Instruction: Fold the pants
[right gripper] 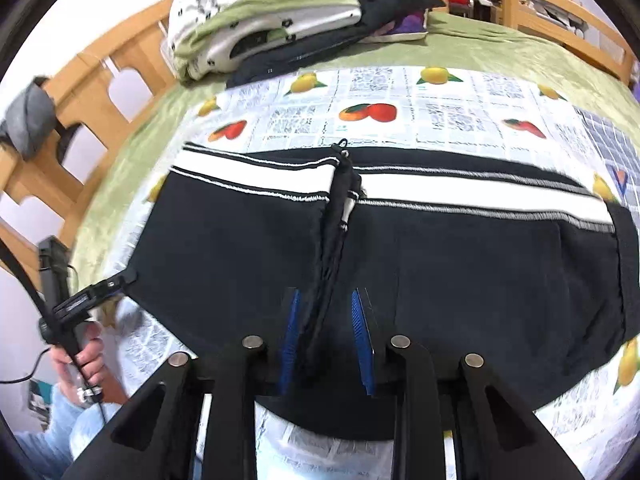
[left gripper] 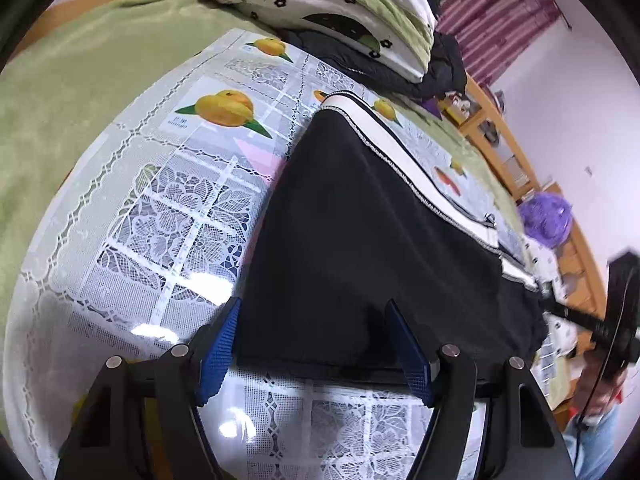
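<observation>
Black pants (left gripper: 360, 240) with a white side stripe (left gripper: 408, 152) lie flat on a fruit-print tablecloth (left gripper: 168, 200). My left gripper (left gripper: 312, 340) is open, its blue pads either side of the pants' near edge. In the right wrist view the pants (right gripper: 460, 264) lie folded, a raised ridge of black cloth (right gripper: 336, 232) with a zipper pull running down the middle. My right gripper (right gripper: 326, 332) is open, straddling the near end of that ridge. The left gripper (right gripper: 96, 292) shows at the pants' left corner.
A pile of folded bedding and dark clothes (right gripper: 272, 16) sits at the back of the green bed cover (right gripper: 500, 44). A wooden bed rail (right gripper: 100, 80) runs around it. The other gripper's handle (left gripper: 616, 320) shows at the right.
</observation>
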Action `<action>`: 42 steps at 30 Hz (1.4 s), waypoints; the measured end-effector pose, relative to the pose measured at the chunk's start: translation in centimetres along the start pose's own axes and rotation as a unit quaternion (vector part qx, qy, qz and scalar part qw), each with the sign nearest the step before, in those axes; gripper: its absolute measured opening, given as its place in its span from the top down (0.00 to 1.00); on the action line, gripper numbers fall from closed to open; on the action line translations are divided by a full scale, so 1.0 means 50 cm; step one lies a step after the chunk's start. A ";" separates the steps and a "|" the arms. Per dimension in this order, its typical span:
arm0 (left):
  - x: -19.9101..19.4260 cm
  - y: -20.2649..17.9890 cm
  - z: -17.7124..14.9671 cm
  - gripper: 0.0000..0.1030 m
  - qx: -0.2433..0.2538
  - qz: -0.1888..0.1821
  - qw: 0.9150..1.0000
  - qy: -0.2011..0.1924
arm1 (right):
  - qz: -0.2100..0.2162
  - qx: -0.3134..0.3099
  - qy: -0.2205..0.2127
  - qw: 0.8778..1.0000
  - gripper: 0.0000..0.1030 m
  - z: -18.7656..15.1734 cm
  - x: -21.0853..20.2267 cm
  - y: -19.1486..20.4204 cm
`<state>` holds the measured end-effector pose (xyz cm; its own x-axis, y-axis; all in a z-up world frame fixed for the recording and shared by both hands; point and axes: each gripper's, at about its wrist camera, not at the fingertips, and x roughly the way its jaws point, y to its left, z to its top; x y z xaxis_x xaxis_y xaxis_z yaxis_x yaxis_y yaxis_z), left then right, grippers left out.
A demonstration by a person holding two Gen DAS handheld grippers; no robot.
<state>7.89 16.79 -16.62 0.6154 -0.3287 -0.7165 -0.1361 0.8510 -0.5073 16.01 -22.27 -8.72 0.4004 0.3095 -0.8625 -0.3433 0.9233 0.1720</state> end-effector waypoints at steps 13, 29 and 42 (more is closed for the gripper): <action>0.007 -0.029 0.021 0.57 0.003 0.096 0.995 0.016 | -0.042 -0.057 -0.001 0.997 0.73 -0.016 0.070 0.042; -0.121 -0.520 0.069 0.86 0.246 0.103 0.962 -0.059 | -0.116 0.115 -0.093 0.982 0.71 -0.082 -0.118 -0.157; 0.103 -0.735 -0.152 0.83 0.297 -0.025 0.954 0.033 | -0.124 0.260 -0.103 0.952 0.71 -0.198 -0.187 -0.389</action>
<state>10.15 -19.28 -5.29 0.5574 -0.3825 -0.7369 0.3673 0.9096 -0.1944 10.56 -45.38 -8.73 0.5912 0.0555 -0.8046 0.2294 0.9449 0.2337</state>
